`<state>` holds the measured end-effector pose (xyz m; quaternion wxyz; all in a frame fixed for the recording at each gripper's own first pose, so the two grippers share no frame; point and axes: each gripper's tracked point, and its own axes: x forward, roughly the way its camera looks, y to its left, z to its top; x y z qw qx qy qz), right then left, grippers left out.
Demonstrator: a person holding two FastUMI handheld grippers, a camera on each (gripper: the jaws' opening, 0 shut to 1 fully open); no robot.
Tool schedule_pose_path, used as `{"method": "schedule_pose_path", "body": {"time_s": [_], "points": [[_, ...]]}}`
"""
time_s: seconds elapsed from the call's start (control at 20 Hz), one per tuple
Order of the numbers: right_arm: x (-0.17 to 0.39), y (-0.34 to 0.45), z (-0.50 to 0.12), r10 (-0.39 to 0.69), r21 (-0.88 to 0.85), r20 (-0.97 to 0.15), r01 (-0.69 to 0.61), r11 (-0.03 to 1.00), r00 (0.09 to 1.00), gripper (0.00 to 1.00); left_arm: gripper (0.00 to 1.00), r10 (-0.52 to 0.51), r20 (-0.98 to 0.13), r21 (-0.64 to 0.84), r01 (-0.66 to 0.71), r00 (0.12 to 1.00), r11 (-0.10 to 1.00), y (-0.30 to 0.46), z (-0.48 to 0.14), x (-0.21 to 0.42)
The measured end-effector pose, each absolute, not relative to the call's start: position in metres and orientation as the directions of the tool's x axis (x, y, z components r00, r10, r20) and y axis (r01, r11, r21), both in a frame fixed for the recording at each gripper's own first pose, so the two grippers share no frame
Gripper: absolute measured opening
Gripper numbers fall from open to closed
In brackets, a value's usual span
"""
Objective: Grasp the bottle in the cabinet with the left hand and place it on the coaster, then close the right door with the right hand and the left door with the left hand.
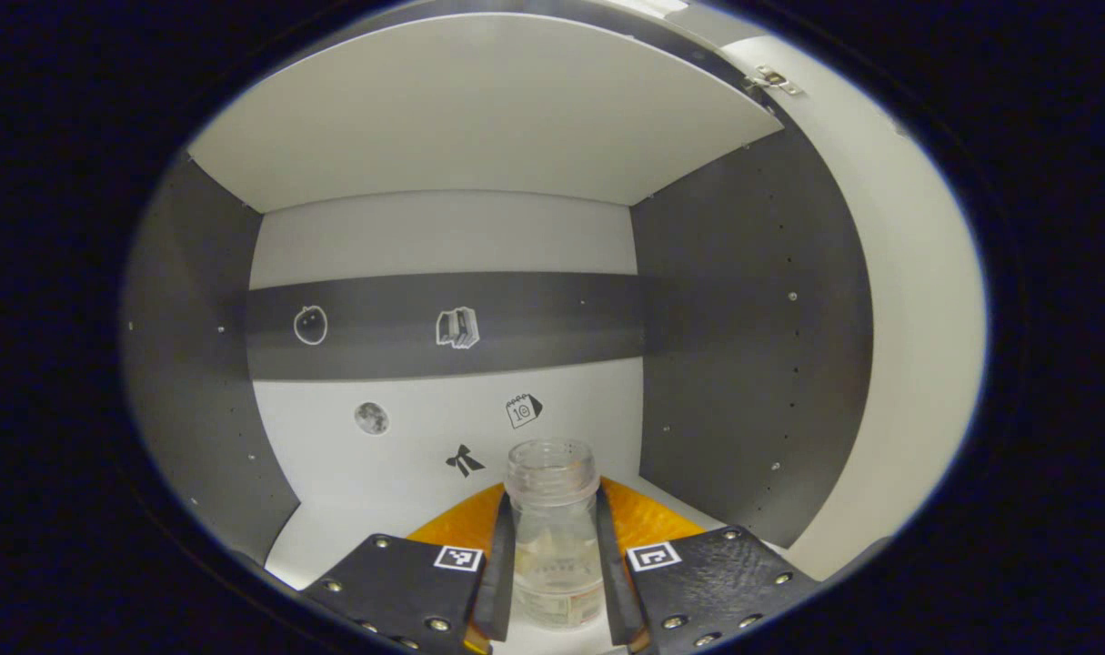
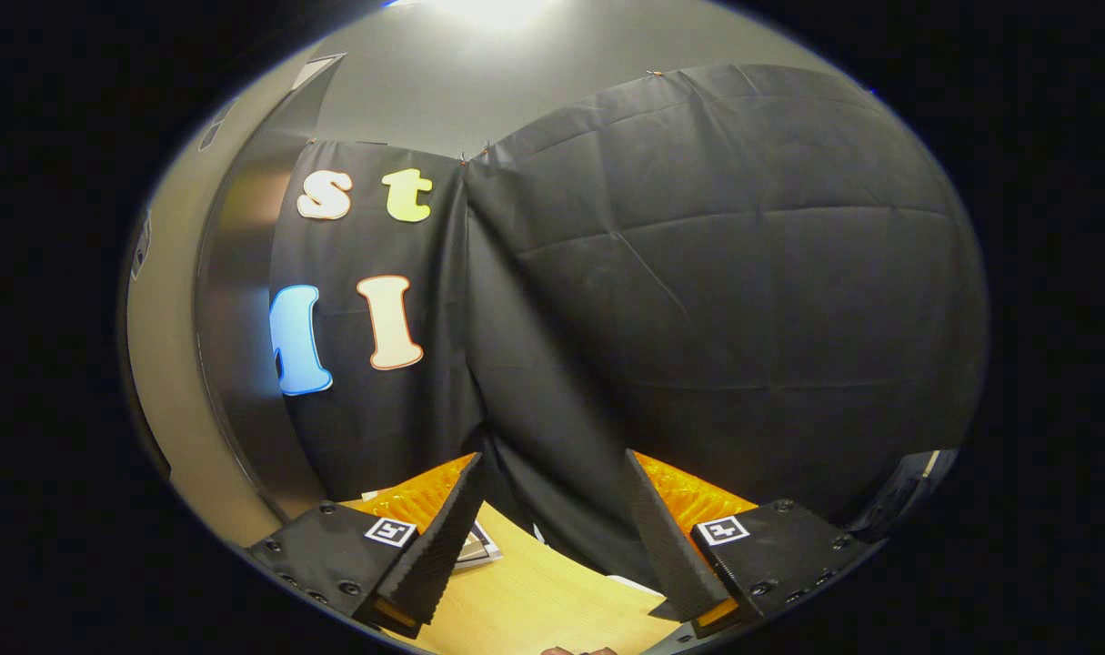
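Two fingers of my left gripper [image 1: 552,569] flank the clear bottle [image 1: 553,532] inside the cabinet [image 1: 752,300], closed up against its sides, so I judge I have it clamped, though how firmly I cannot tell. It stands upright on the cabinet floor near the front. My worry is the smooth round plastic: a light pinch could let it twist or slide out as I draw back, or the open neck could clip the shelf [image 1: 479,118] above. My right gripper [image 2: 552,546] hangs wide open over the wooden table [image 2: 534,605], holding nothing.
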<state>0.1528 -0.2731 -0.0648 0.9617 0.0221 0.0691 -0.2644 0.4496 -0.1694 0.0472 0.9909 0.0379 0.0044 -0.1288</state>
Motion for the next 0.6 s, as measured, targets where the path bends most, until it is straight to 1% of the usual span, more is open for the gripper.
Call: {"method": "schedule_pose_path", "body": {"time_s": [0.05,0.1,0.15,0.25,0.3,0.35,0.4,0.45,0.55,0.6], "points": [[0.153,-0.272,-0.064,-0.502,0.004,-0.145,0.508,0.861,0.852,0.93,0.42,-0.263,-0.017,0.072,0.263,0.965,0.962,-0.168,0.049,0.446],[0.153,-0.270,-0.062,-0.499,0.002,-0.143,0.504,0.864,0.855,0.96,0.42,-0.269,-0.016,0.073,0.269,0.963,0.960,-0.167,0.051,0.442],[0.151,-0.269,-0.061,-0.496,0.002,-0.142,0.501,0.866,0.857,0.93,0.42,-0.275,-0.012,0.071,0.275,0.961,0.959,-0.165,0.054,0.437],[0.149,-0.267,-0.061,-0.488,0.004,-0.142,0.493,0.870,0.861,0.93,0.42,-0.307,-0.005,0.059,0.307,0.952,0.950,-0.167,0.062,0.424],[0.148,-0.265,-0.059,-0.482,0.006,-0.143,0.488,0.873,0.864,0.93,0.40,-0.324,0.001,0.048,0.323,0.946,0.945,-0.168,0.066,0.415],[0.146,-0.262,-0.058,-0.476,0.009,-0.144,0.482,0.876,0.868,0.93,0.40,-0.332,0.007,0.042,0.331,0.943,0.943,-0.167,0.071,0.407],[0.144,-0.260,-0.059,-0.470,0.010,-0.146,0.476,0.879,0.871,0.93,0.42,-0.336,0.012,0.046,0.335,0.942,0.941,-0.165,0.075,0.399],[0.141,-0.256,-0.059,-0.464,0.010,-0.145,0.470,0.882,0.874,0.96,0.45,-0.337,0.015,0.054,0.335,0.942,0.941,-0.161,0.078,0.394],[0.138,-0.250,-0.058,-0.453,0.006,-0.144,0.458,0.889,0.880,0.96,0.41,-0.339,0.028,0.060,0.337,0.940,0.940,-0.156,0.085,0.376],[0.137,-0.247,-0.056,-0.448,0.003,-0.143,0.453,0.892,0.883,0.93,0.41,-0.344,0.034,0.049,0.343,0.938,0.938,-0.153,0.089,0.366]]}}
